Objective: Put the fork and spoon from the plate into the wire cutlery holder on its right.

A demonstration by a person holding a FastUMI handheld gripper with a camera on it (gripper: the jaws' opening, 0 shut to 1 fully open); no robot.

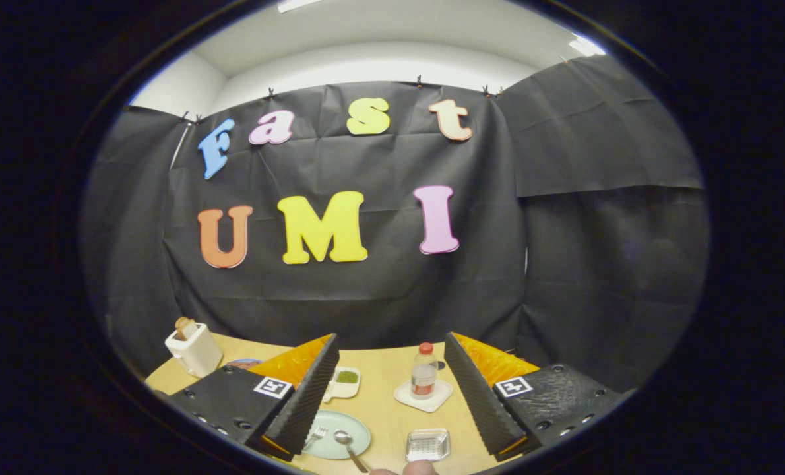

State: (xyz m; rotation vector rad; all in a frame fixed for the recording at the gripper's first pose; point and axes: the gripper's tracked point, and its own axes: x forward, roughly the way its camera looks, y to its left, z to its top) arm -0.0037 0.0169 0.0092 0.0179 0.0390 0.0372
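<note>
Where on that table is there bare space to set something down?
Bare wood shows between the plate, the wire cutlery holder and the bottle on its white coaster, in the gap of the open claw. It is more crowded toward the small dish and the toaster.

Walls: black cloth point(392, 277) is hanging across the middle.
Ceiling: white, strip lights point(585, 46) glowing upper right.
Furniture: pale wooden table point(386, 402) sitting at the bottom.

High above table point(392, 396), facing wall.
</note>
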